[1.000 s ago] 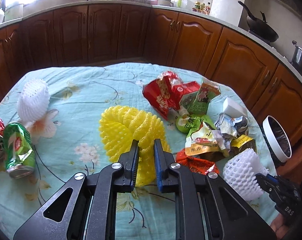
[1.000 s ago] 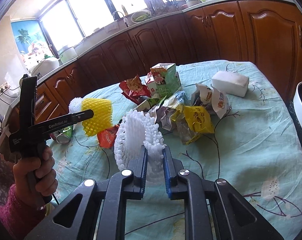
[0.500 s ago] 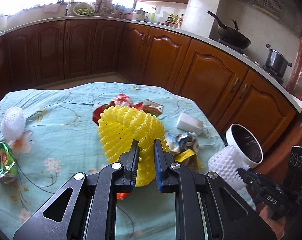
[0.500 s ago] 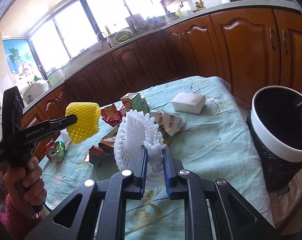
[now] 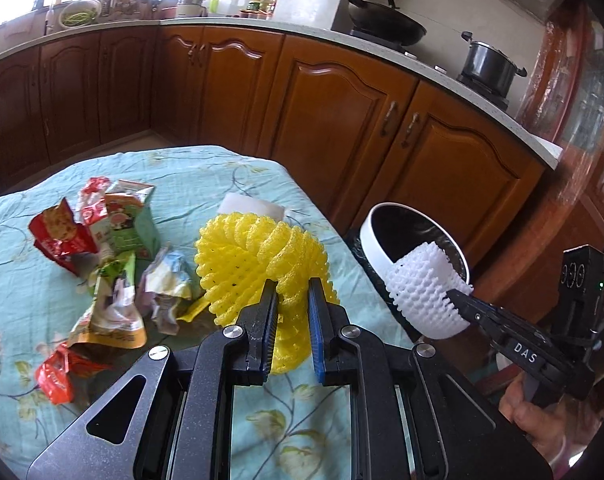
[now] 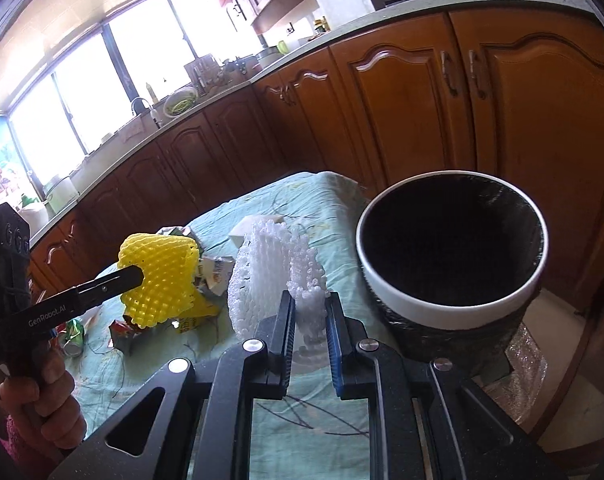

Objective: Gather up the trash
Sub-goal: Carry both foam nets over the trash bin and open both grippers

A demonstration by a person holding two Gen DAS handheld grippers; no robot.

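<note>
both tongs carried from table (image 5: 238, 168) middle toward right edge: left gripper (image 5: 293, 322) clamped on yellow foam net (image 5: 258, 264), right gripper (image 6: 309, 330) clamped on white foam net (image 6: 270, 268); bin (image 6: 453, 312) now close, drop due next.

yellow net (image 5: 258, 256): foam mesh | cabinets (image 5: 341, 112): glossy wood | tablecloth (image 5: 206, 176): cloth

bin mouth (image 6: 451, 240) open, unobstructed | wrappers (image 5: 114, 264) clutter table left

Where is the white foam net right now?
The white foam net is clamped in the right gripper, held above the table edge just left of the white-rimmed bin in the right wrist view.
</note>
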